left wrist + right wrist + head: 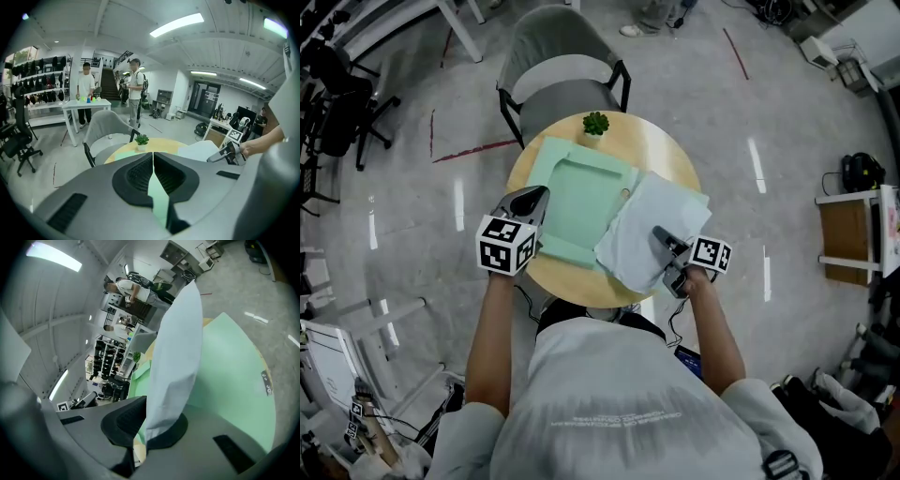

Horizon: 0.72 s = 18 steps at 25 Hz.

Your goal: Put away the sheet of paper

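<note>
A folder (581, 202) is laid open on the middle of the table (670, 155), and a potted plant (596, 123) is set at the far rim behind it. A sheet of paper (642, 239) is draped over the folder's right part, with its near edge clamped between the fingers of the right gripper (658, 233). The left gripper (538, 195) is placed at the folder's left edge. A chair (567, 70) is stood behind the table.

The head view looks steeply down from above the person onto the round light-wood table (670, 155), fairly near. The left gripper view rides low behind the grey left fingers (136, 173) and faces level across that table into the room. The right gripper view, rolled sideways, looks closely along the right fingers (123, 420). All three share the table and its small green potted plant (596, 123).
</note>
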Available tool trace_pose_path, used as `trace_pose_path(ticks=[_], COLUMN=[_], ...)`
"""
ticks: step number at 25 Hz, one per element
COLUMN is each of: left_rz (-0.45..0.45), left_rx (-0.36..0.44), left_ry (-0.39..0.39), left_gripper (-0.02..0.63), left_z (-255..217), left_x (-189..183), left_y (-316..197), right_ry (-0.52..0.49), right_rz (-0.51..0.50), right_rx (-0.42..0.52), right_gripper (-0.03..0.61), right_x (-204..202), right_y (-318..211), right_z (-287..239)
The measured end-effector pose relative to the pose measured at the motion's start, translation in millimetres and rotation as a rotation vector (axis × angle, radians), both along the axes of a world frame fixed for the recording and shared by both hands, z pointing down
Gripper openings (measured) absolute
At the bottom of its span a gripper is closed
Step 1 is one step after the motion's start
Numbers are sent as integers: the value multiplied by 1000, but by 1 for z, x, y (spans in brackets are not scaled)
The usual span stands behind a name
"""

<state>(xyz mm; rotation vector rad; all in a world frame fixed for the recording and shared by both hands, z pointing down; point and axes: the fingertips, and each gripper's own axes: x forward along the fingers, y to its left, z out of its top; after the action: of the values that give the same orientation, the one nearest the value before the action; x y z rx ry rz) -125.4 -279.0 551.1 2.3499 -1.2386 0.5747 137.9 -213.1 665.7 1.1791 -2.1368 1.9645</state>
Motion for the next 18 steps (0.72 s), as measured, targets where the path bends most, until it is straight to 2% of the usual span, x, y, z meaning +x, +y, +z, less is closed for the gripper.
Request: trace_pose_path(ticks=[9, 18], left_rz=[12, -2], left_rx=[-40, -79], left_ry=[-1, 7], left_gripper=[23, 23], left_z=[17, 35], left_x=[-5, -15], left_y=[-12, -15], right_ry=[17, 29], right_rz=[-89, -129], right_rx=[-40, -78], right_gripper=[29, 29], right_x=[-17, -31], right_y=[1, -10], right_z=[26, 41])
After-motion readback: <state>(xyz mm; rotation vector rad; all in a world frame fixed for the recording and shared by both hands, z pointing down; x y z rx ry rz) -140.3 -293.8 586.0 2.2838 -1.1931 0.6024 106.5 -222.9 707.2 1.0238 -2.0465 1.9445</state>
